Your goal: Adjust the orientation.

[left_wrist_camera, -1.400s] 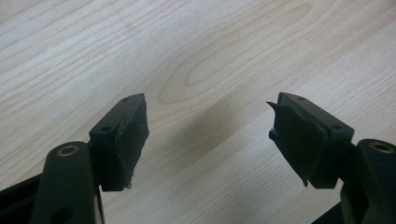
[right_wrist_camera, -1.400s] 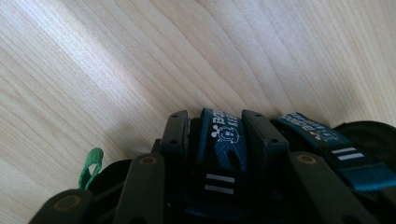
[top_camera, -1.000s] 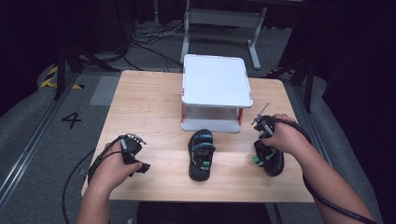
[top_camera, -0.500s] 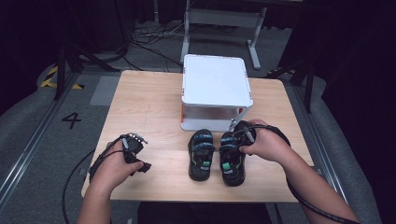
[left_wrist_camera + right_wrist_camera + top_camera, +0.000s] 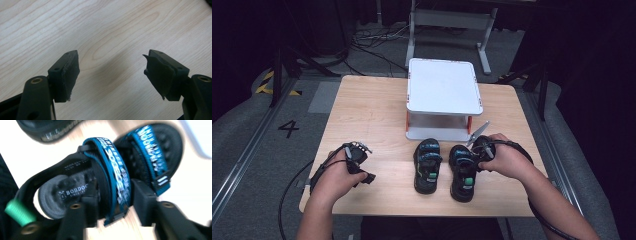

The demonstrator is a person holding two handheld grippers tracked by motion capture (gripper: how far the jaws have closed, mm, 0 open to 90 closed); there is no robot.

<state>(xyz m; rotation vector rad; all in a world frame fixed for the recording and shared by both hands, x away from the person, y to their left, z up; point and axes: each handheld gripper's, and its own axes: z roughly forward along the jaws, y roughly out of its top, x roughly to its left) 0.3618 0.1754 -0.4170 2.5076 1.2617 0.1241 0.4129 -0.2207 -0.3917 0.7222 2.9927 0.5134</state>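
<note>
two sandals (image 5: 428,166) side by side, shelf (image 5: 442,87) behind, on table (image 5: 367,115)

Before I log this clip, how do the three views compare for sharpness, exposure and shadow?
Right gripper view: motion-blurred and overexposed, table washed white, yet the black sandal with blue straps stays legible between the right tool jaws. Left gripper view: sharp; the open left tool casts a soft shadow on the light wooden table. High view: table evenly lit, surroundings dark.

Two black sandals with blue straps, one (image 5: 427,165) left of the right gripper (image 5: 479,150), one (image 5: 463,172) in it, and one white stand (image 5: 443,87) beyond.
</note>
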